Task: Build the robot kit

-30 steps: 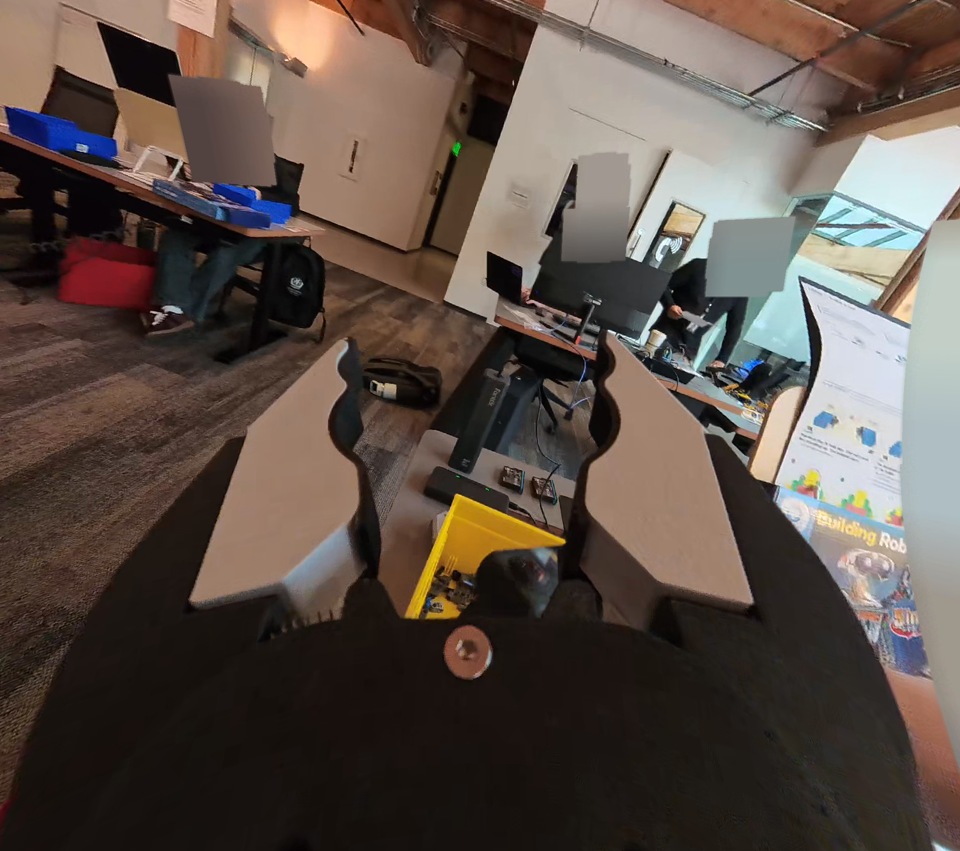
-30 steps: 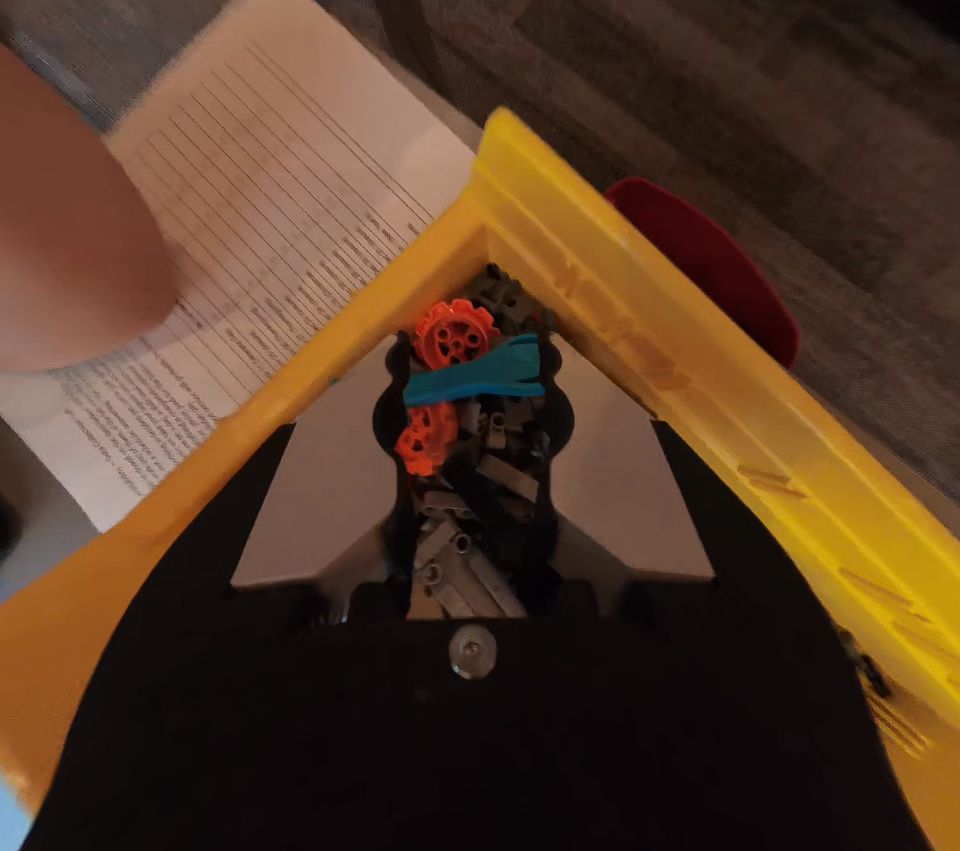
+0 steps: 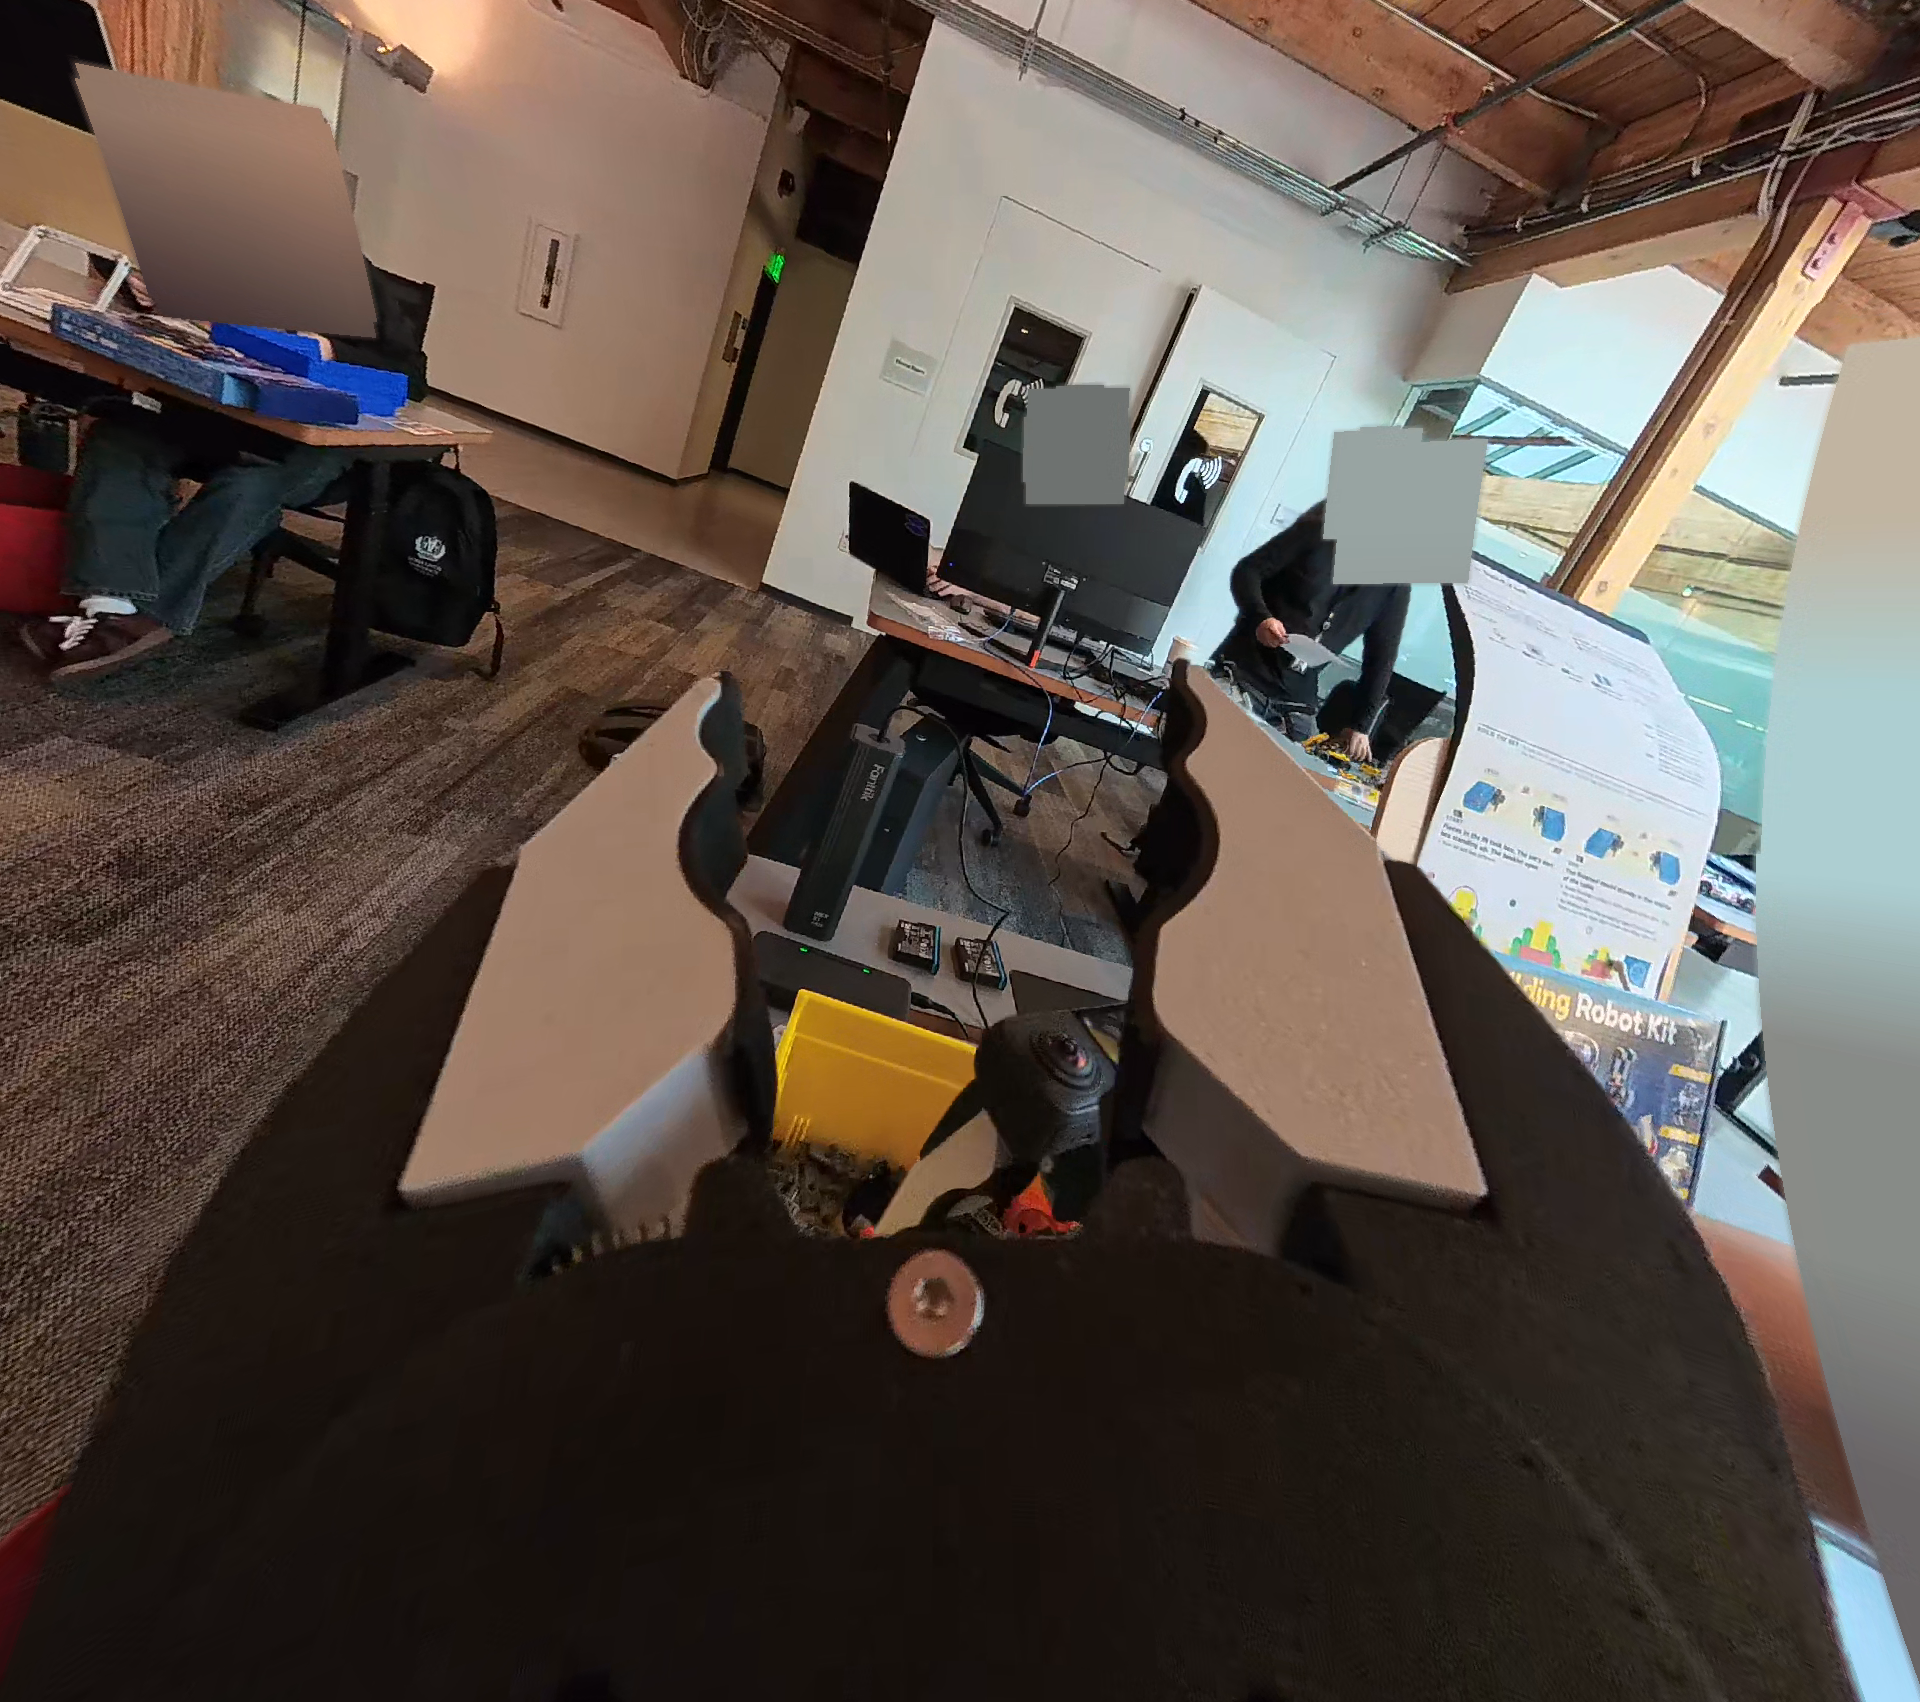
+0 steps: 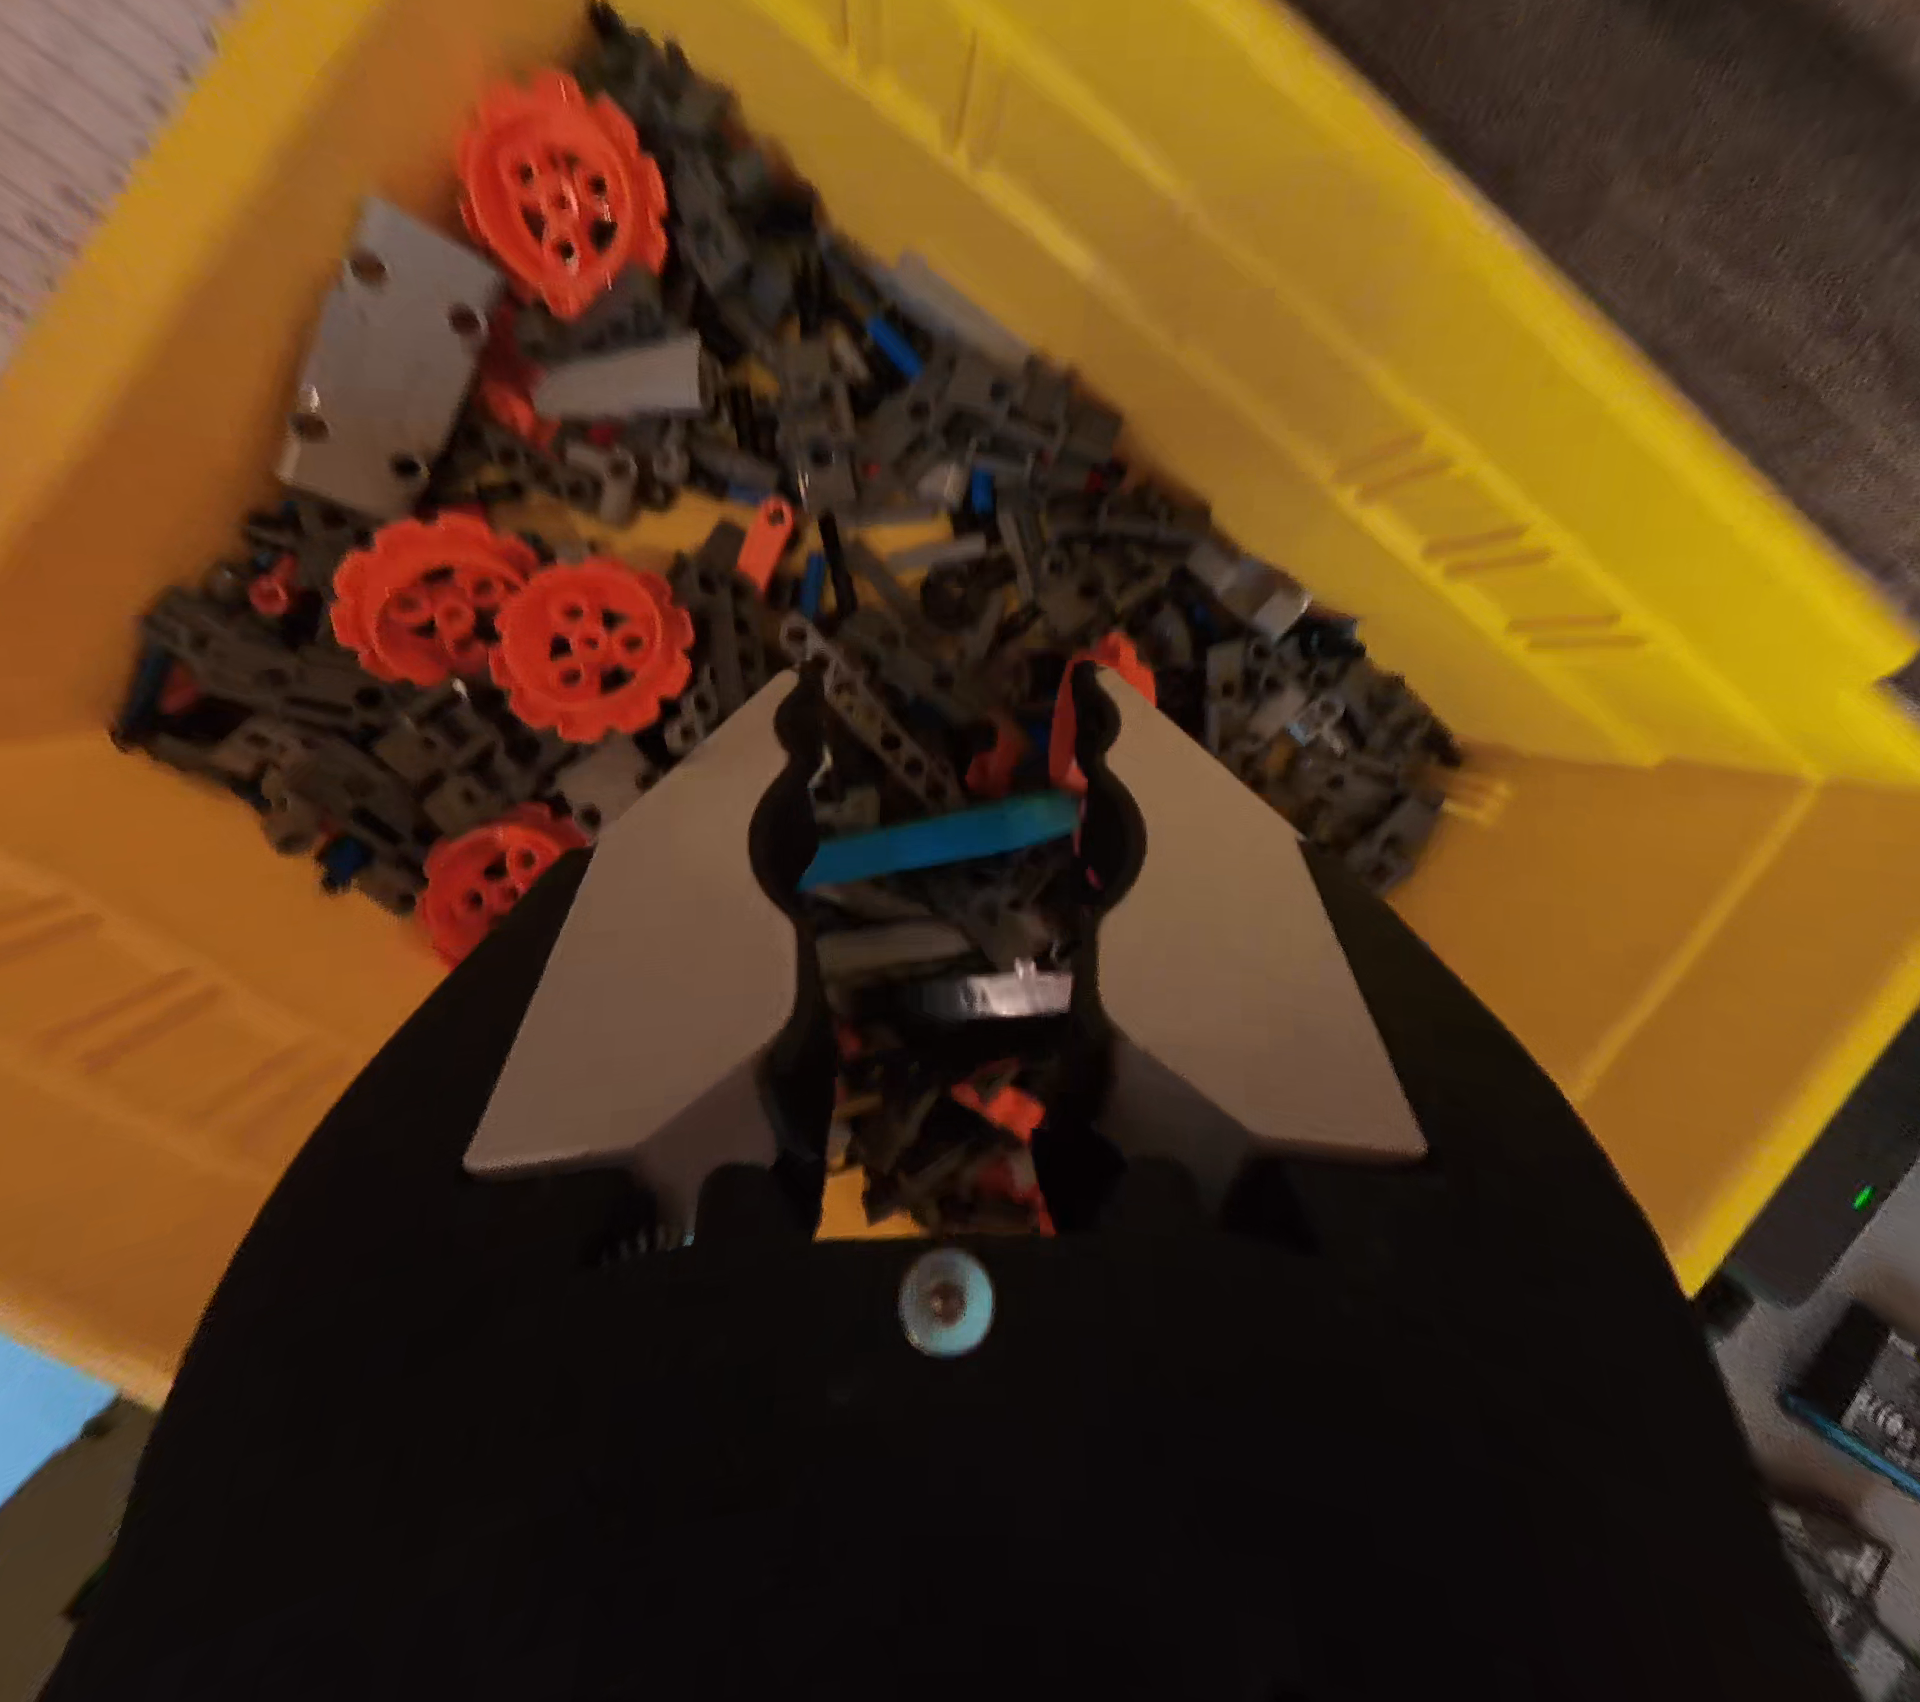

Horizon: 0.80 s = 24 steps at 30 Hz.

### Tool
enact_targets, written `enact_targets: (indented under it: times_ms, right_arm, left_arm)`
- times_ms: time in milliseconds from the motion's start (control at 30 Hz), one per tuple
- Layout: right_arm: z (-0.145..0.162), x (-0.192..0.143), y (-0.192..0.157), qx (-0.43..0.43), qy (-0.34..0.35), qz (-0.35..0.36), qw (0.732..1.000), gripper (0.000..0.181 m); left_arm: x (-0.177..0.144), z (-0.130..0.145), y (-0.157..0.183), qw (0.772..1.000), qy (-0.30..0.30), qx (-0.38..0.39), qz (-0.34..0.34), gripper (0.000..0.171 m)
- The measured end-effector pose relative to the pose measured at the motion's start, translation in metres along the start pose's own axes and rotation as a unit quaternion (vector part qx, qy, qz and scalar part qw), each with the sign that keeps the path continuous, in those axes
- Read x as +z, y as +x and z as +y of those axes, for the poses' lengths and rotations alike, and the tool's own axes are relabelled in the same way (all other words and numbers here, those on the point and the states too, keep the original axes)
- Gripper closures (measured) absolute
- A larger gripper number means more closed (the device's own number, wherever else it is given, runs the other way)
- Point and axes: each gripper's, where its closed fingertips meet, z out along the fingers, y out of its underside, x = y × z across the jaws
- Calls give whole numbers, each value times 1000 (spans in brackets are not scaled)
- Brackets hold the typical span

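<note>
Wood-beamed office space with grey carpet lies behind a grey worktop [image 3: 831, 894] carrying a yellow plastic bin [image 4: 1195, 218] heaped with small grey, black and blue building pieces. Orange toothed wheels [image 4: 561, 198] sit at 10 o'clock in the bin. Right tongs [image 4: 940, 696] hang over the heap, clenched on a flat blue plastic strip [image 4: 940, 837] spanning the gap. Left tongs [image 3: 951, 717] are released, empty, raised above the bin's near edge, with the right tool's black camera [image 3: 1049, 1081] at 5 o'clock between them.

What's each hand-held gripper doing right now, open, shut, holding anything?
Left hand-held gripper: open, holding nothing, raised above the yellow bin.
Right hand-held gripper: shut on a blue piece, over the bin's loose parts.
</note>
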Motion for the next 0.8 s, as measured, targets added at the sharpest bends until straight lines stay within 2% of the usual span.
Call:
enact_targets:
  times_ms: [200,300,500,567,800]
  right_arm:
    - [-29,20,14,-24,14,18,999,135]
    - [-35,29,24,-13,8,18,1000,144]
    - [-6,41,31,-31,-69,-3,997,148]
    - [2,40,35,-41,-78,9,996,154]
    - [20,26,50,-36,-97,33,994,155]
  left_arm:
    - [0,-1,3,1000,5,3,4,95]
    - [1,-1,3,1000,5,0,7,96]
    - [4,1,6,1000,0,1,14,97]
    - [5,2,7,1000,-3,1,17,98]
    - [6,3,10,1000,-4,2,23,100]
